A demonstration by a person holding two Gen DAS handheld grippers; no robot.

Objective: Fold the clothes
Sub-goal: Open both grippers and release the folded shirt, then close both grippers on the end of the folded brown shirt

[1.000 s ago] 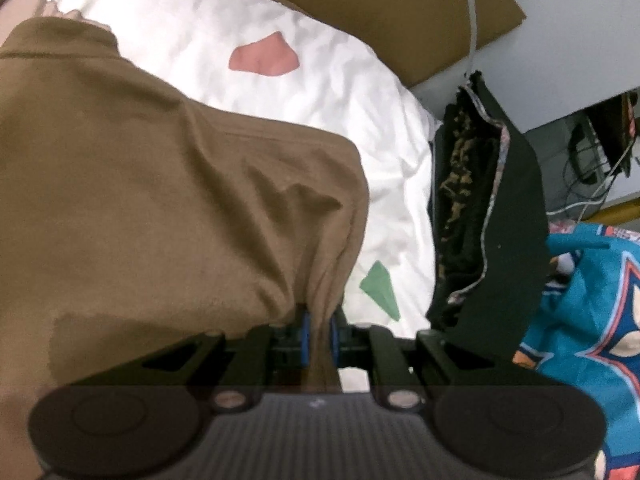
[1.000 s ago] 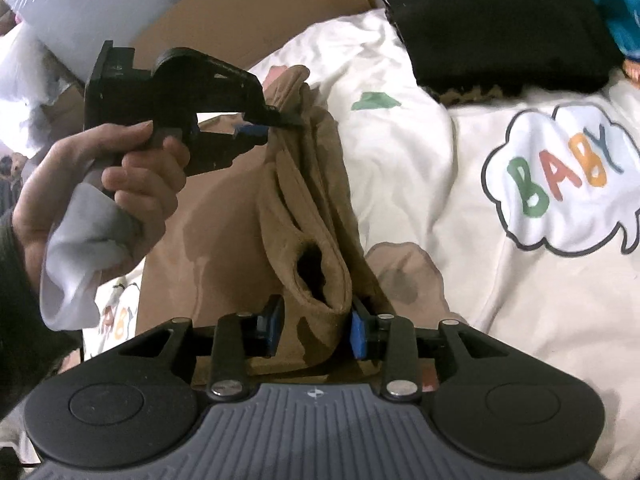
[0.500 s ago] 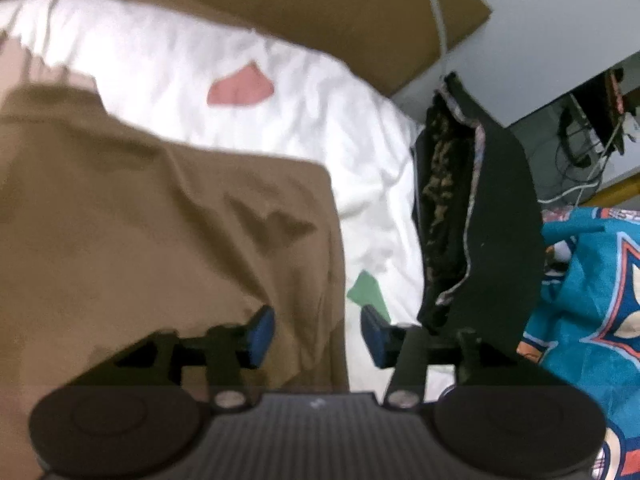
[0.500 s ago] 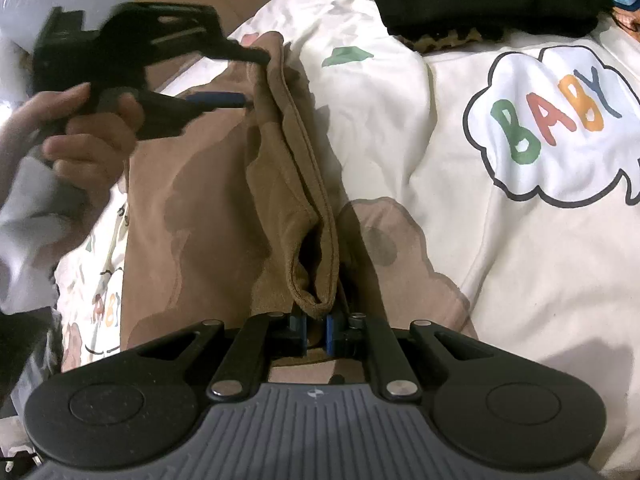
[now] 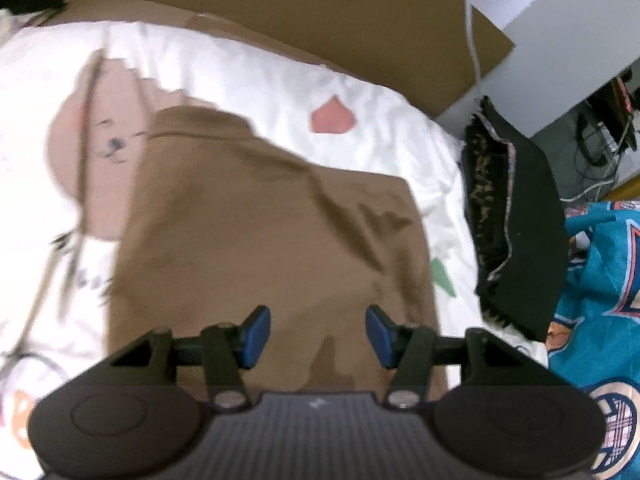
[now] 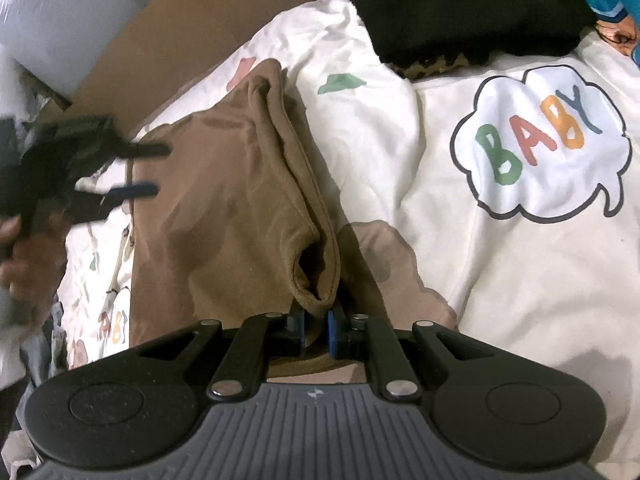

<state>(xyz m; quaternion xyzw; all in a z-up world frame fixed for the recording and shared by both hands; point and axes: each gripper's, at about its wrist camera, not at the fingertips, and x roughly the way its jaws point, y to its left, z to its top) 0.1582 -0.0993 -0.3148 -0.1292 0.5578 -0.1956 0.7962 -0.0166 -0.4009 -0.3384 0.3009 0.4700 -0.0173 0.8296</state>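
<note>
A brown garment (image 5: pixel 260 240) lies flat on the white printed bedcover (image 5: pixel 400 112). My left gripper (image 5: pixel 318 332) hovers above it, its jaws opening with nothing between the blue pads. The right wrist view shows that same left gripper (image 6: pixel 160 170) blurred at the left, held in a hand (image 6: pixel 24 256), apart from the cloth. In this view the brown garment (image 6: pixel 224 208) has a long folded-over strip along its right side. My right gripper (image 6: pixel 316 328) is shut on the near end of that strip (image 6: pixel 316 276).
A stack of black folded clothes (image 5: pixel 520 232) sits on the bed's far right, also seen as the black clothes (image 6: pixel 460 8). A teal garment (image 5: pixel 600 280) lies beside it. Brown cardboard (image 5: pixel 360 20) borders the bed's far side. A "BABY" print (image 6: pixel 536 140) marks the cover.
My left gripper let go of the garment's edge, opened and pulled up and away to the left. The right gripper closed on the folded end and stayed in place.
</note>
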